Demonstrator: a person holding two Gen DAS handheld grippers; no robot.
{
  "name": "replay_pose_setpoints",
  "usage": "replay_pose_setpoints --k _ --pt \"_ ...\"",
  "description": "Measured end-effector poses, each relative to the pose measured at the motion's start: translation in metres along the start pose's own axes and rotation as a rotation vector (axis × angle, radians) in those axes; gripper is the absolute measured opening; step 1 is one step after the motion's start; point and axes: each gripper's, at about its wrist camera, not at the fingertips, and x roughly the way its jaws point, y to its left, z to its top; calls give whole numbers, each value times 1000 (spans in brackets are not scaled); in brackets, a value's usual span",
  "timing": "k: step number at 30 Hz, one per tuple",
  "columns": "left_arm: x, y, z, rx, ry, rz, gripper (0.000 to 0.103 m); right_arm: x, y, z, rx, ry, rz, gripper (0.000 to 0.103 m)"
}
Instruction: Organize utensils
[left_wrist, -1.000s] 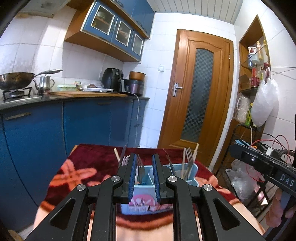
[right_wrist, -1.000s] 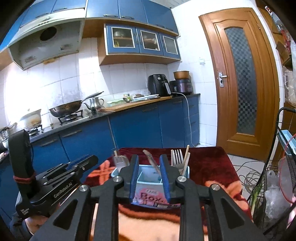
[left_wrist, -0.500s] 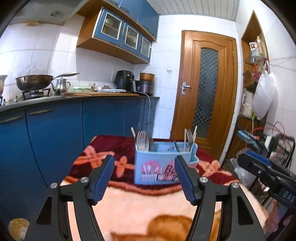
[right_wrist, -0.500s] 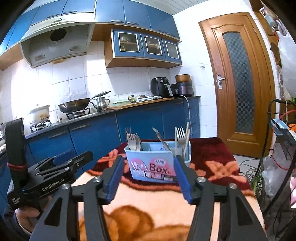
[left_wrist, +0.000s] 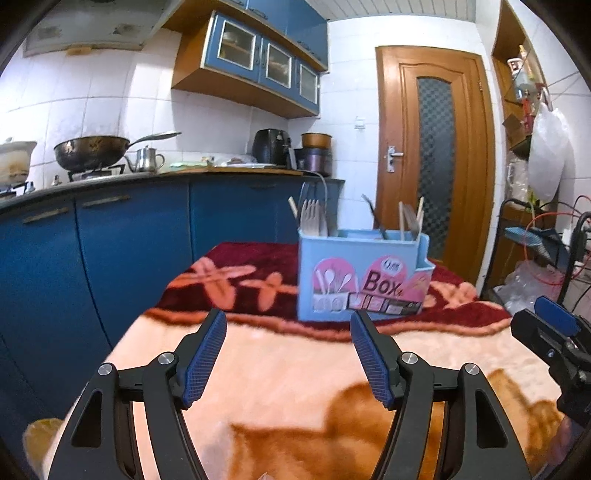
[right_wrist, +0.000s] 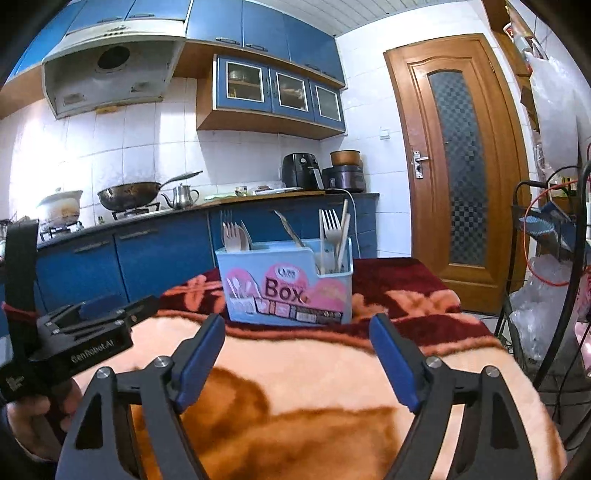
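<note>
A light blue utensil box (left_wrist: 360, 275) marked "Box" stands on the blanket-covered table (left_wrist: 295, 369); it also shows in the right wrist view (right_wrist: 284, 284). Wooden forks and spoons (left_wrist: 312, 221) stand in its left compartment, a knife (right_wrist: 290, 230) in the middle, forks and chopsticks (right_wrist: 334, 236) at the right. My left gripper (left_wrist: 288, 332) is open and empty, well short of the box. My right gripper (right_wrist: 297, 334) is open and empty, also short of it.
Blue kitchen cabinets (left_wrist: 110, 251) with a wok (left_wrist: 92, 151) and kettle run along the left. A wooden door (left_wrist: 436, 162) is behind the table. A wire rack with bags (right_wrist: 546, 280) stands at the right.
Both grippers opened from shut around utensils at the box and pulled back toward me. The box now looks farther away, with the utensils left standing in it.
</note>
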Motion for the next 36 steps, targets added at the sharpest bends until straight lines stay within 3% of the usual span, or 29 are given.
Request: replay_pose_setpoints --k 12,36 --pt "-2 -6 -1 22 -20 48 71 5 -2 -12 13 2 -22 84" --pt "1 -10 -1 36 -19 73 71 6 -1 -12 19 5 -40 84"
